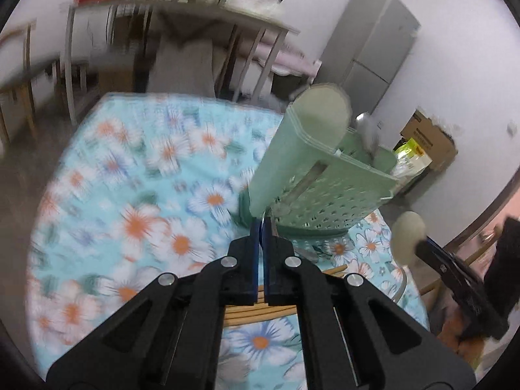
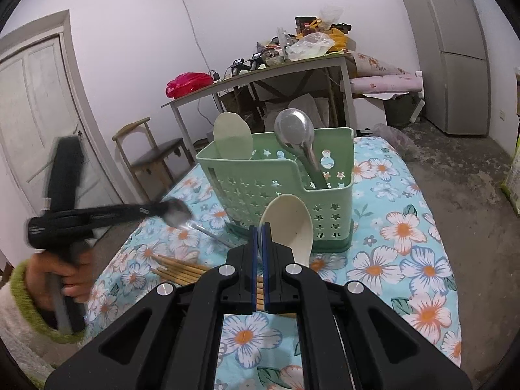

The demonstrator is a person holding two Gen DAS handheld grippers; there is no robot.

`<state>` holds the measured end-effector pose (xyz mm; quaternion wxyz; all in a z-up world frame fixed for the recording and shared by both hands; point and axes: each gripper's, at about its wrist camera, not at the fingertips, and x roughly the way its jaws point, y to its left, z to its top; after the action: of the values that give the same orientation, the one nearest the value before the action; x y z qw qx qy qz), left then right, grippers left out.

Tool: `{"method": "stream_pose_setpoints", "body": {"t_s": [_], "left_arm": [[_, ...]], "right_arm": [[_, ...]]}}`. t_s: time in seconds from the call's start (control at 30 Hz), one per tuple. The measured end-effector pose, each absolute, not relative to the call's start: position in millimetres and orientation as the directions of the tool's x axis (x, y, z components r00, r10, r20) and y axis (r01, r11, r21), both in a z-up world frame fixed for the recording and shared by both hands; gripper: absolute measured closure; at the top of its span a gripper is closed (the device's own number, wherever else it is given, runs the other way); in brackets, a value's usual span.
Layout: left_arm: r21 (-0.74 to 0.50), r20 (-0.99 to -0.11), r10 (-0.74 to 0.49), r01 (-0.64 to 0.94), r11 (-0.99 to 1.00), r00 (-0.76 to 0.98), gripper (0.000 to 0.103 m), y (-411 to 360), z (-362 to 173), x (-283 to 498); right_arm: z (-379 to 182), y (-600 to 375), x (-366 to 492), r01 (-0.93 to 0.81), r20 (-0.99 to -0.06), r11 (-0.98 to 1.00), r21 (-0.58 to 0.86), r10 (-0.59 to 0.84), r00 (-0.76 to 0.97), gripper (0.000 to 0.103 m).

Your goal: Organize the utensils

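The right tongs [image 2: 259, 227] are closed on the handle of a cream spoon [image 2: 289, 224], its bowl raised just in front of the green utensil caddy [image 2: 279, 178]. The left tongs [image 2: 152, 209], gripped in a hand [image 2: 65, 276] with a fuzzy green-cuffed sleeve, are clamped on a metal spoon [image 2: 177, 214] held above the tabletop to the left of the caddy; motion blur softens it. In the left wrist view those left tongs [image 1: 260, 227] show their pads pressed nearly together, the spoon's thin handle barely visible between them.

The sorting looks roughly half done. Already standing in the caddy are a pale green spatula [image 2: 232, 136] in the far left compartment and a large metal ladle [image 2: 297, 133] in the right compartment. Still loose on the flower-print tabletop [image 2: 406, 227] is a bundle of wooden chopsticks [image 2: 178, 268], lying near and left, just behind the right tongs. By these pictures, both held spoons and the chopsticks remain to be placed.
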<state>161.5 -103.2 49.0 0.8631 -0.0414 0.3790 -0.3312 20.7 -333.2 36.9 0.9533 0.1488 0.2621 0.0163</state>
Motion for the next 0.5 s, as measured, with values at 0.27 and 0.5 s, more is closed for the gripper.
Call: {"method": "stream_pose_setpoints", "body": {"t_s": [0.27, 0.5], "left_arm": [[-0.255, -0.452, -0.639, 0.596, 0.761, 0.622, 0.103, -60, 134, 137], [-0.177, -0.314, -0.651, 0.631, 0.756, 0.692, 0.103, -62, 183, 140]], "right_arm": [[40, -332, 22, 0.048, -0.489, 0.955, 0.292, 0.106, 0.866, 0.100], [38, -329, 22, 0.047, -0.494, 0.952, 0.302, 0.114, 0.862, 0.100]]}}
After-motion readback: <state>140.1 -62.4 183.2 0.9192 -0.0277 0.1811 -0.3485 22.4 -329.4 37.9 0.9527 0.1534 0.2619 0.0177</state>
